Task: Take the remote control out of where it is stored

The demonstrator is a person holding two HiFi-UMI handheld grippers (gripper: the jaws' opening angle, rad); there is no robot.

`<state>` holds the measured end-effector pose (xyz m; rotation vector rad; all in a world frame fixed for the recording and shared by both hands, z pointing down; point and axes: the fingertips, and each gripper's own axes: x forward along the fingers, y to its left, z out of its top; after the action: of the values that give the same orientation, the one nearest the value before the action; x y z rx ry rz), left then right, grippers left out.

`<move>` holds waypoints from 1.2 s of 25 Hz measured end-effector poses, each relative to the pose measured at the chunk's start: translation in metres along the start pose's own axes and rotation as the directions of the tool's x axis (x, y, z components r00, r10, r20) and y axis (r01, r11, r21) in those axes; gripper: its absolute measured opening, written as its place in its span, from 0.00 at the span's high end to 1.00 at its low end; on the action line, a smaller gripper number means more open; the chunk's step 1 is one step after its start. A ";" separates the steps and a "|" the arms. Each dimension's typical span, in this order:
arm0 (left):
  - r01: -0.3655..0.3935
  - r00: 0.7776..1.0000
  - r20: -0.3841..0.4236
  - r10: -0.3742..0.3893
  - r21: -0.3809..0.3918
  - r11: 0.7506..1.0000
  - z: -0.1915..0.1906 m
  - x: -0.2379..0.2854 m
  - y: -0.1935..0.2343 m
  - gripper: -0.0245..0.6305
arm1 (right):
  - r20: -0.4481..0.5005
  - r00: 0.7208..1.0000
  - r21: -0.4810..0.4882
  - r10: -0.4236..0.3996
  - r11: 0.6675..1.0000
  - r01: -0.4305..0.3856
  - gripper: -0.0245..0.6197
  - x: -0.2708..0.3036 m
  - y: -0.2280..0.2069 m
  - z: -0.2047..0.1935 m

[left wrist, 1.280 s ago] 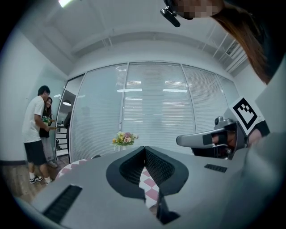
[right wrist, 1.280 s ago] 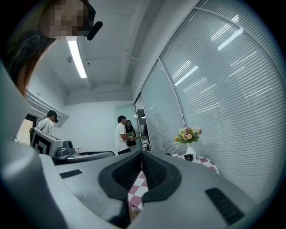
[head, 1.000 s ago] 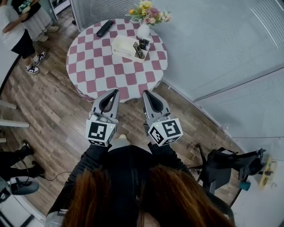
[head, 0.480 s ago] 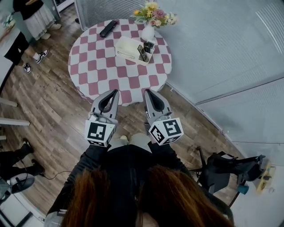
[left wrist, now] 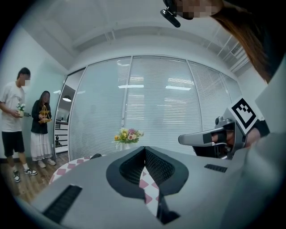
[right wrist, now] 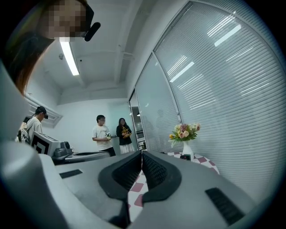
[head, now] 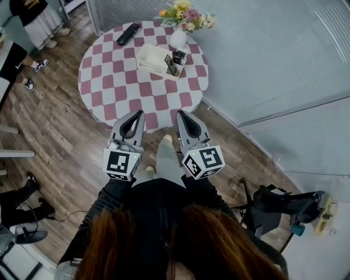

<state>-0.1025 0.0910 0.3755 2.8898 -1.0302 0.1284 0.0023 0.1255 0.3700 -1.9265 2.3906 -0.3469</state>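
Observation:
A round table (head: 109, 93) with a pink-and-white checked cloth stands ahead of me. On it a white storage box (head: 150, 56) holds dark remote controls (head: 174, 61) upright at its right end. Another black remote (head: 128, 34) lies flat near the table's far edge. My left gripper (head: 140, 113) and right gripper (head: 179, 114) hover side by side short of the table's near edge, both shut and empty. In the left gripper view the shut jaws (left wrist: 144, 148) point over the table; the right gripper view shows shut jaws (right wrist: 142, 153) too.
A white vase of flowers (head: 179, 37) stands just behind the box. A glass wall with blinds (head: 273, 60) runs along the right. A black chair (head: 279, 205) sits at lower right. People stand at the upper left (head: 33, 16), and someone's legs (head: 19, 199) show at lower left.
The table has shifted slightly left and nearer in the head view. A light shoe has come forward between the two grippers. Both grippers stay shut and level.

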 end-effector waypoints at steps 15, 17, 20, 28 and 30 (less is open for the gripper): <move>-0.048 0.999 0.007 0.048 0.003 0.999 0.014 0.080 0.027 0.95 | -0.011 0.997 -0.006 0.073 0.997 -0.073 0.94 0.072 -0.056 0.020; -0.058 0.998 0.007 0.058 0.004 0.998 0.017 0.088 0.030 0.95 | -0.013 0.996 -0.003 0.087 0.996 -0.087 0.94 0.081 -0.061 0.024; -0.073 0.997 0.003 0.073 0.010 0.997 0.021 0.101 0.037 0.95 | -0.014 0.994 0.000 0.107 0.994 -0.107 0.94 0.094 -0.069 0.028; -0.090 0.996 -0.003 0.091 0.010 0.996 0.024 0.139 0.040 0.95 | -0.006 0.992 -0.001 0.130 0.992 -0.130 0.94 0.114 -0.099 0.042; -0.098 0.995 -0.004 0.098 0.009 0.995 0.024 0.149 0.040 0.95 | -0.007 0.991 -0.006 0.132 0.991 -0.132 0.94 0.118 -0.109 0.044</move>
<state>-0.0117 -0.0360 0.3686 2.8451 -1.1740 0.1455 0.0883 -0.0164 0.3611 -1.7600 2.5097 -0.3383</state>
